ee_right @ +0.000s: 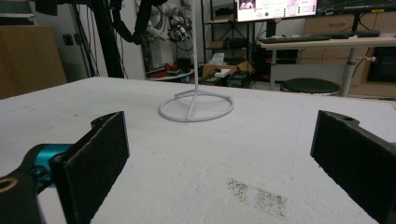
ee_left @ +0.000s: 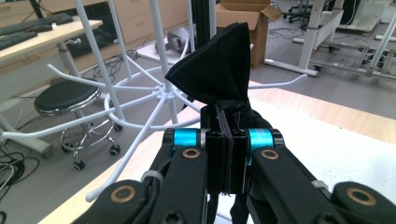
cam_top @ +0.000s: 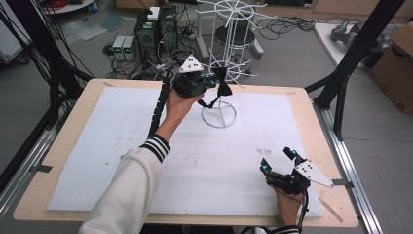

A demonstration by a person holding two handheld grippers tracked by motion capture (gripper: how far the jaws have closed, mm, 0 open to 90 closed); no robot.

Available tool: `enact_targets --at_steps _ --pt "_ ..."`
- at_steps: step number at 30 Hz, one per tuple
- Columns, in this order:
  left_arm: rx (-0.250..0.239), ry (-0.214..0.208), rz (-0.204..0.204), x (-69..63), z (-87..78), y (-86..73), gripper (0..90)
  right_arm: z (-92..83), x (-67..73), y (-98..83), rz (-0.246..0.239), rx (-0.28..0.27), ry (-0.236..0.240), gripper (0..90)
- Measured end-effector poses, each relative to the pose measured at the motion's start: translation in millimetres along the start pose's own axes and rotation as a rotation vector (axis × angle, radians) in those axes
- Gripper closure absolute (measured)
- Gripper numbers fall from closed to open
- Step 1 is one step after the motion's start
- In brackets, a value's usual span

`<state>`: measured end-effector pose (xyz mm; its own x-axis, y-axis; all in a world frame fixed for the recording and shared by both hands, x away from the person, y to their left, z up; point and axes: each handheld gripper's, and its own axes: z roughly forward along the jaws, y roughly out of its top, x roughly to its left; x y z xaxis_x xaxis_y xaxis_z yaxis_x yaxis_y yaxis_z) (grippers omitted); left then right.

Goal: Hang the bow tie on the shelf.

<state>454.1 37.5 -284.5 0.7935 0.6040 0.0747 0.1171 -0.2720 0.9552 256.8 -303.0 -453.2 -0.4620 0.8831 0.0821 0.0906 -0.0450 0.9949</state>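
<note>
Nearest the camera, the right gripper (cam_top: 278, 161) sits low on the white table cover (cam_top: 97, 161), well short of the white wire rack (cam_top: 220, 73), jaws spread wide with nothing in them. Farther back, the left gripper (cam_top: 208, 82) is up beside the rack's pole, clamped tight on a black bow tie (ee_left: 215, 70), level with its lower hooks.

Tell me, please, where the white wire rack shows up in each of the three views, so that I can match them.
High view: the white wire rack stands at the table's far middle, by the left gripper, which holds a black bow tie.
Left gripper view: its prongs spread left of and behind the bow tie.
Right gripper view: its ring base sits centre, beyond the open jaws.
Shared landmark: the white table cover.
</note>
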Motion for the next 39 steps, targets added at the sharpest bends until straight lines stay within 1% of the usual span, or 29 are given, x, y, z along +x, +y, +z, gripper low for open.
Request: enact_targets --at_steps 5,6,9,12,13,14,17,19,20,21,22,24,27,28,29,30,31,32,34,35,36,37,39 --pt "0.01 0.007 0.002 0.0 0.8 -0.4 88.9 -0.5 -0.5 0.0 -0.001 0.001 0.001 3.3" --pt "0.016 0.011 -0.012 1.2 0.7 -1.0 88.8 -0.3 -0.8 0.0 0.003 -0.002 0.0 3.3" --pt "0.015 0.01 -0.022 3.4 -0.7 -1.2 88.4 -0.7 -1.1 -0.1 0.013 -0.003 0.004 3.3" --pt "0.006 0.006 -0.043 4.6 -2.6 -0.7 82.6 -0.7 -1.1 0.0 0.012 -0.002 0.002 3.3" --pt "0.006 0.006 -0.043 4.6 -2.6 -0.7 81.3 -0.7 -1.1 0.0 0.012 -0.002 0.002 3.3" --pt "-0.001 -0.006 -0.056 5.1 -3.1 -0.7 79.8 -0.6 -1.0 0.0 0.009 -0.003 0.001 3.3" --pt "0.003 -0.008 -0.052 4.9 -3.8 -0.4 77.8 -0.4 -0.8 -0.1 0.004 -0.004 0.001 3.3" --pt "-0.004 -0.011 -0.055 4.6 -4.3 0.0 77.3 -0.4 -0.8 -0.1 0.002 -0.004 0.001 3.3" --pt "-0.011 -0.003 -0.055 4.4 -5.0 0.9 77.1 -0.4 -0.8 -0.1 0.001 -0.005 0.001 3.3" --pt "-0.011 -0.003 -0.055 4.4 -5.0 0.9 76.2 -0.4 -0.8 -0.1 0.003 -0.005 0.001 3.3" --pt "-0.017 0.003 -0.063 4.9 -5.4 1.1 75.7 -0.4 -0.7 -0.1 0.004 -0.005 0.0 3.3" --pt "-0.013 0.006 -0.06 5.5 -5.6 1.0 73.1 -0.4 -0.8 -0.1 0.002 -0.004 0.001 3.3" --pt "-0.013 0.014 -0.068 6.2 -5.4 0.6 70.9 -0.4 -0.7 -0.1 0.003 -0.005 0.001 3.3" --pt "-0.023 0.018 -0.085 6.7 -5.3 0.6 69.6 -0.4 -0.7 -0.1 0.004 -0.004 0.0 3.3" --pt "-0.023 0.018 -0.085 6.7 -5.3 0.6 68.5 -0.4 -0.8 -0.1 0.003 -0.004 0.0 3.3" --pt "-0.038 0.015 -0.106 7.2 -5.0 0.9 68.6 -0.4 -0.7 0.0 0.005 -0.004 0.0 3.3" --pt "-0.038 0.015 -0.106 7.2 -5.0 0.9 68.4 -0.4 -0.7 -0.1 0.003 -0.004 0.0 3.3" --pt "-0.044 0.02 -0.117 7.0 -4.9 1.0 67.4 -0.4 -0.7 -0.1 0.004 -0.004 0.0 3.4" --pt "-0.046 0.017 -0.135 7.5 -4.6 0.7 64.5 -0.5 -0.6 -0.1 0.006 -0.003 0.0 3.3" --pt "-0.046 0.017 -0.135 7.5 -4.6 0.7 63.7 -0.4 -0.7 -0.1 0.005 -0.004 0.0 3.3" --pt "-0.045 0.014 -0.155 8.5 -4.6 0.2 63.2 -0.4 -0.8 -0.1 0.004 -0.004 0.0 3.3" --pt "-0.045 0.014 -0.155 8.5 -4.6 0.2 61.9 -0.4 -0.8 -0.1 0.004 -0.004 0.0 3.3" --pt "-0.044 0.011 -0.172 9.5 -4.6 -0.4 58.7 -0.3 -0.8 -0.1 0.002 -0.005 0.001 3.3"
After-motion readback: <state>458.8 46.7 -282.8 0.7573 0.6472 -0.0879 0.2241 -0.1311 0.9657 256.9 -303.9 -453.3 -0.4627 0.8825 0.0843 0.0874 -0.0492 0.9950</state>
